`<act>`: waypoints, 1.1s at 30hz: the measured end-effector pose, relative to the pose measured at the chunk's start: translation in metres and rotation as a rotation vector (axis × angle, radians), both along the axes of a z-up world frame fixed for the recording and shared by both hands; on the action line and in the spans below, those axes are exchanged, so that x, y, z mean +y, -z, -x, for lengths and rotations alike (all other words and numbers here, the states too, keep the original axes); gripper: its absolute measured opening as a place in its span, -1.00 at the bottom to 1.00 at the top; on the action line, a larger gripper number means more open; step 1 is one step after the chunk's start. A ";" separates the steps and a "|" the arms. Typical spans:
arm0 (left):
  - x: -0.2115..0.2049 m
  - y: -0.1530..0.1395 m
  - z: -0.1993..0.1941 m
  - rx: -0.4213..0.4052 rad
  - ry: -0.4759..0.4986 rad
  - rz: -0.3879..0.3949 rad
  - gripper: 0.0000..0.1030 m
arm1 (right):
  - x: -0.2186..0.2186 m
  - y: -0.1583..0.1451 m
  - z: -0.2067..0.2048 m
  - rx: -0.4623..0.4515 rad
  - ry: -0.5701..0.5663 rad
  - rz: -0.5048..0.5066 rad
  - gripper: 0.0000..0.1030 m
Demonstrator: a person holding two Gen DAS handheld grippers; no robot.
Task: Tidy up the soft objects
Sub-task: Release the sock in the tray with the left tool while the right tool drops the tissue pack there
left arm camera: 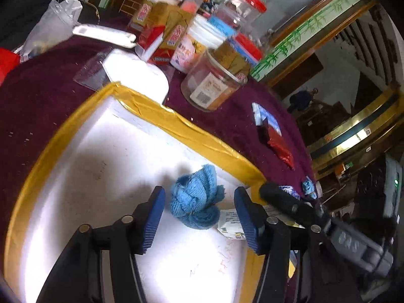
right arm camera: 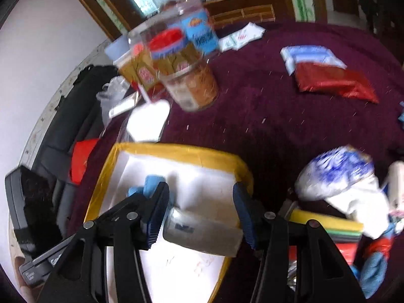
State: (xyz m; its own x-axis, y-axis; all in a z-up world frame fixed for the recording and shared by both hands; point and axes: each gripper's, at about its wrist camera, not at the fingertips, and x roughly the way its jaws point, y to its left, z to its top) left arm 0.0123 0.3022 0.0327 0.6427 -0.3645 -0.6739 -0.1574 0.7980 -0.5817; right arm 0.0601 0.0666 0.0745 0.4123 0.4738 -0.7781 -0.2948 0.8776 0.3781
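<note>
A crumpled blue knit cloth [left arm camera: 195,200] lies on the floor of a white foam box with a yellow taped rim [left arm camera: 176,121]. My left gripper [left arm camera: 199,217] is open above the box, with the cloth between its blue pads and not gripped. A small white packet [left arm camera: 231,223] lies beside the cloth. My right gripper [right arm camera: 200,212] is open over the same box [right arm camera: 176,150]; a clear packet [right arm camera: 202,232] lies between its fingers, not gripped. The blue cloth [right arm camera: 151,185] shows behind its left finger.
Jars with red lids [left arm camera: 214,85] and boxes stand on the dark red tablecloth [left arm camera: 43,101] behind the box. A red pouch and a blue-white pack [right arm camera: 328,75] lie to the right. A blue-patterned bag [right arm camera: 335,174] and coloured cloths [right arm camera: 373,270] lie at the right.
</note>
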 end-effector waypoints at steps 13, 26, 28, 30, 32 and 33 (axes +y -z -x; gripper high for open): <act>0.026 -0.001 0.025 0.017 -0.023 0.088 0.34 | -0.024 -0.019 0.058 0.073 -0.186 -0.168 0.18; 0.019 0.031 -0.007 0.122 -0.061 0.228 0.35 | 0.014 0.004 0.006 0.087 -0.114 -0.114 0.18; 0.014 0.033 -0.012 0.114 -0.051 0.248 0.34 | 0.000 -0.001 0.009 0.083 -0.094 -0.137 0.18; 0.010 0.028 -0.008 0.094 -0.035 0.249 0.34 | -0.012 -0.009 0.022 0.049 -0.106 -0.121 0.18; 0.007 0.015 0.001 0.059 -0.025 0.209 0.35 | -0.037 -0.028 0.044 -0.033 -0.116 -0.076 0.23; 0.004 0.002 0.011 0.022 -0.017 0.166 0.35 | -0.044 -0.034 0.049 -0.060 -0.112 -0.061 0.26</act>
